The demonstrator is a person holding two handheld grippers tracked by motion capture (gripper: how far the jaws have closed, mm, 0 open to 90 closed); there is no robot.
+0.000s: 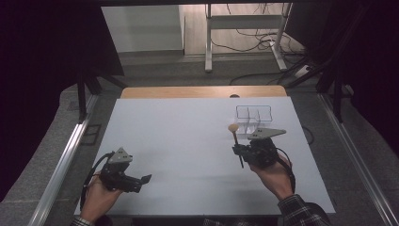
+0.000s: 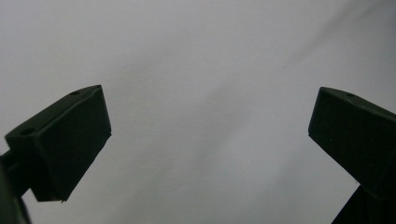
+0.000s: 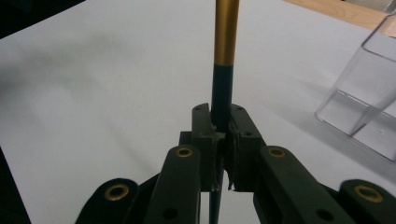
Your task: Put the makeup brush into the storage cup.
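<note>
A slim brush (image 1: 236, 143) with a black handle, a gold collar and a round tan head is pinched in my right gripper (image 1: 238, 150), which is shut on the handle at the table's right. In the right gripper view the jaws (image 3: 222, 122) clamp the black handle, and the brush's gold part (image 3: 226, 32) rises above them. The tan head points toward a clear plastic organiser (image 1: 254, 118) with compartments, just beyond the gripper; its corner (image 3: 369, 100) stands at the right. My left gripper (image 1: 146, 179) rests low at the front left, open, with nothing between its jaws (image 2: 210, 109).
A white table top (image 1: 188, 136) runs to a wooden strip (image 1: 202, 92) at the far edge. Beyond it are a floor with cables and a metal stand (image 1: 244, 28). Dark curtains hang at both sides.
</note>
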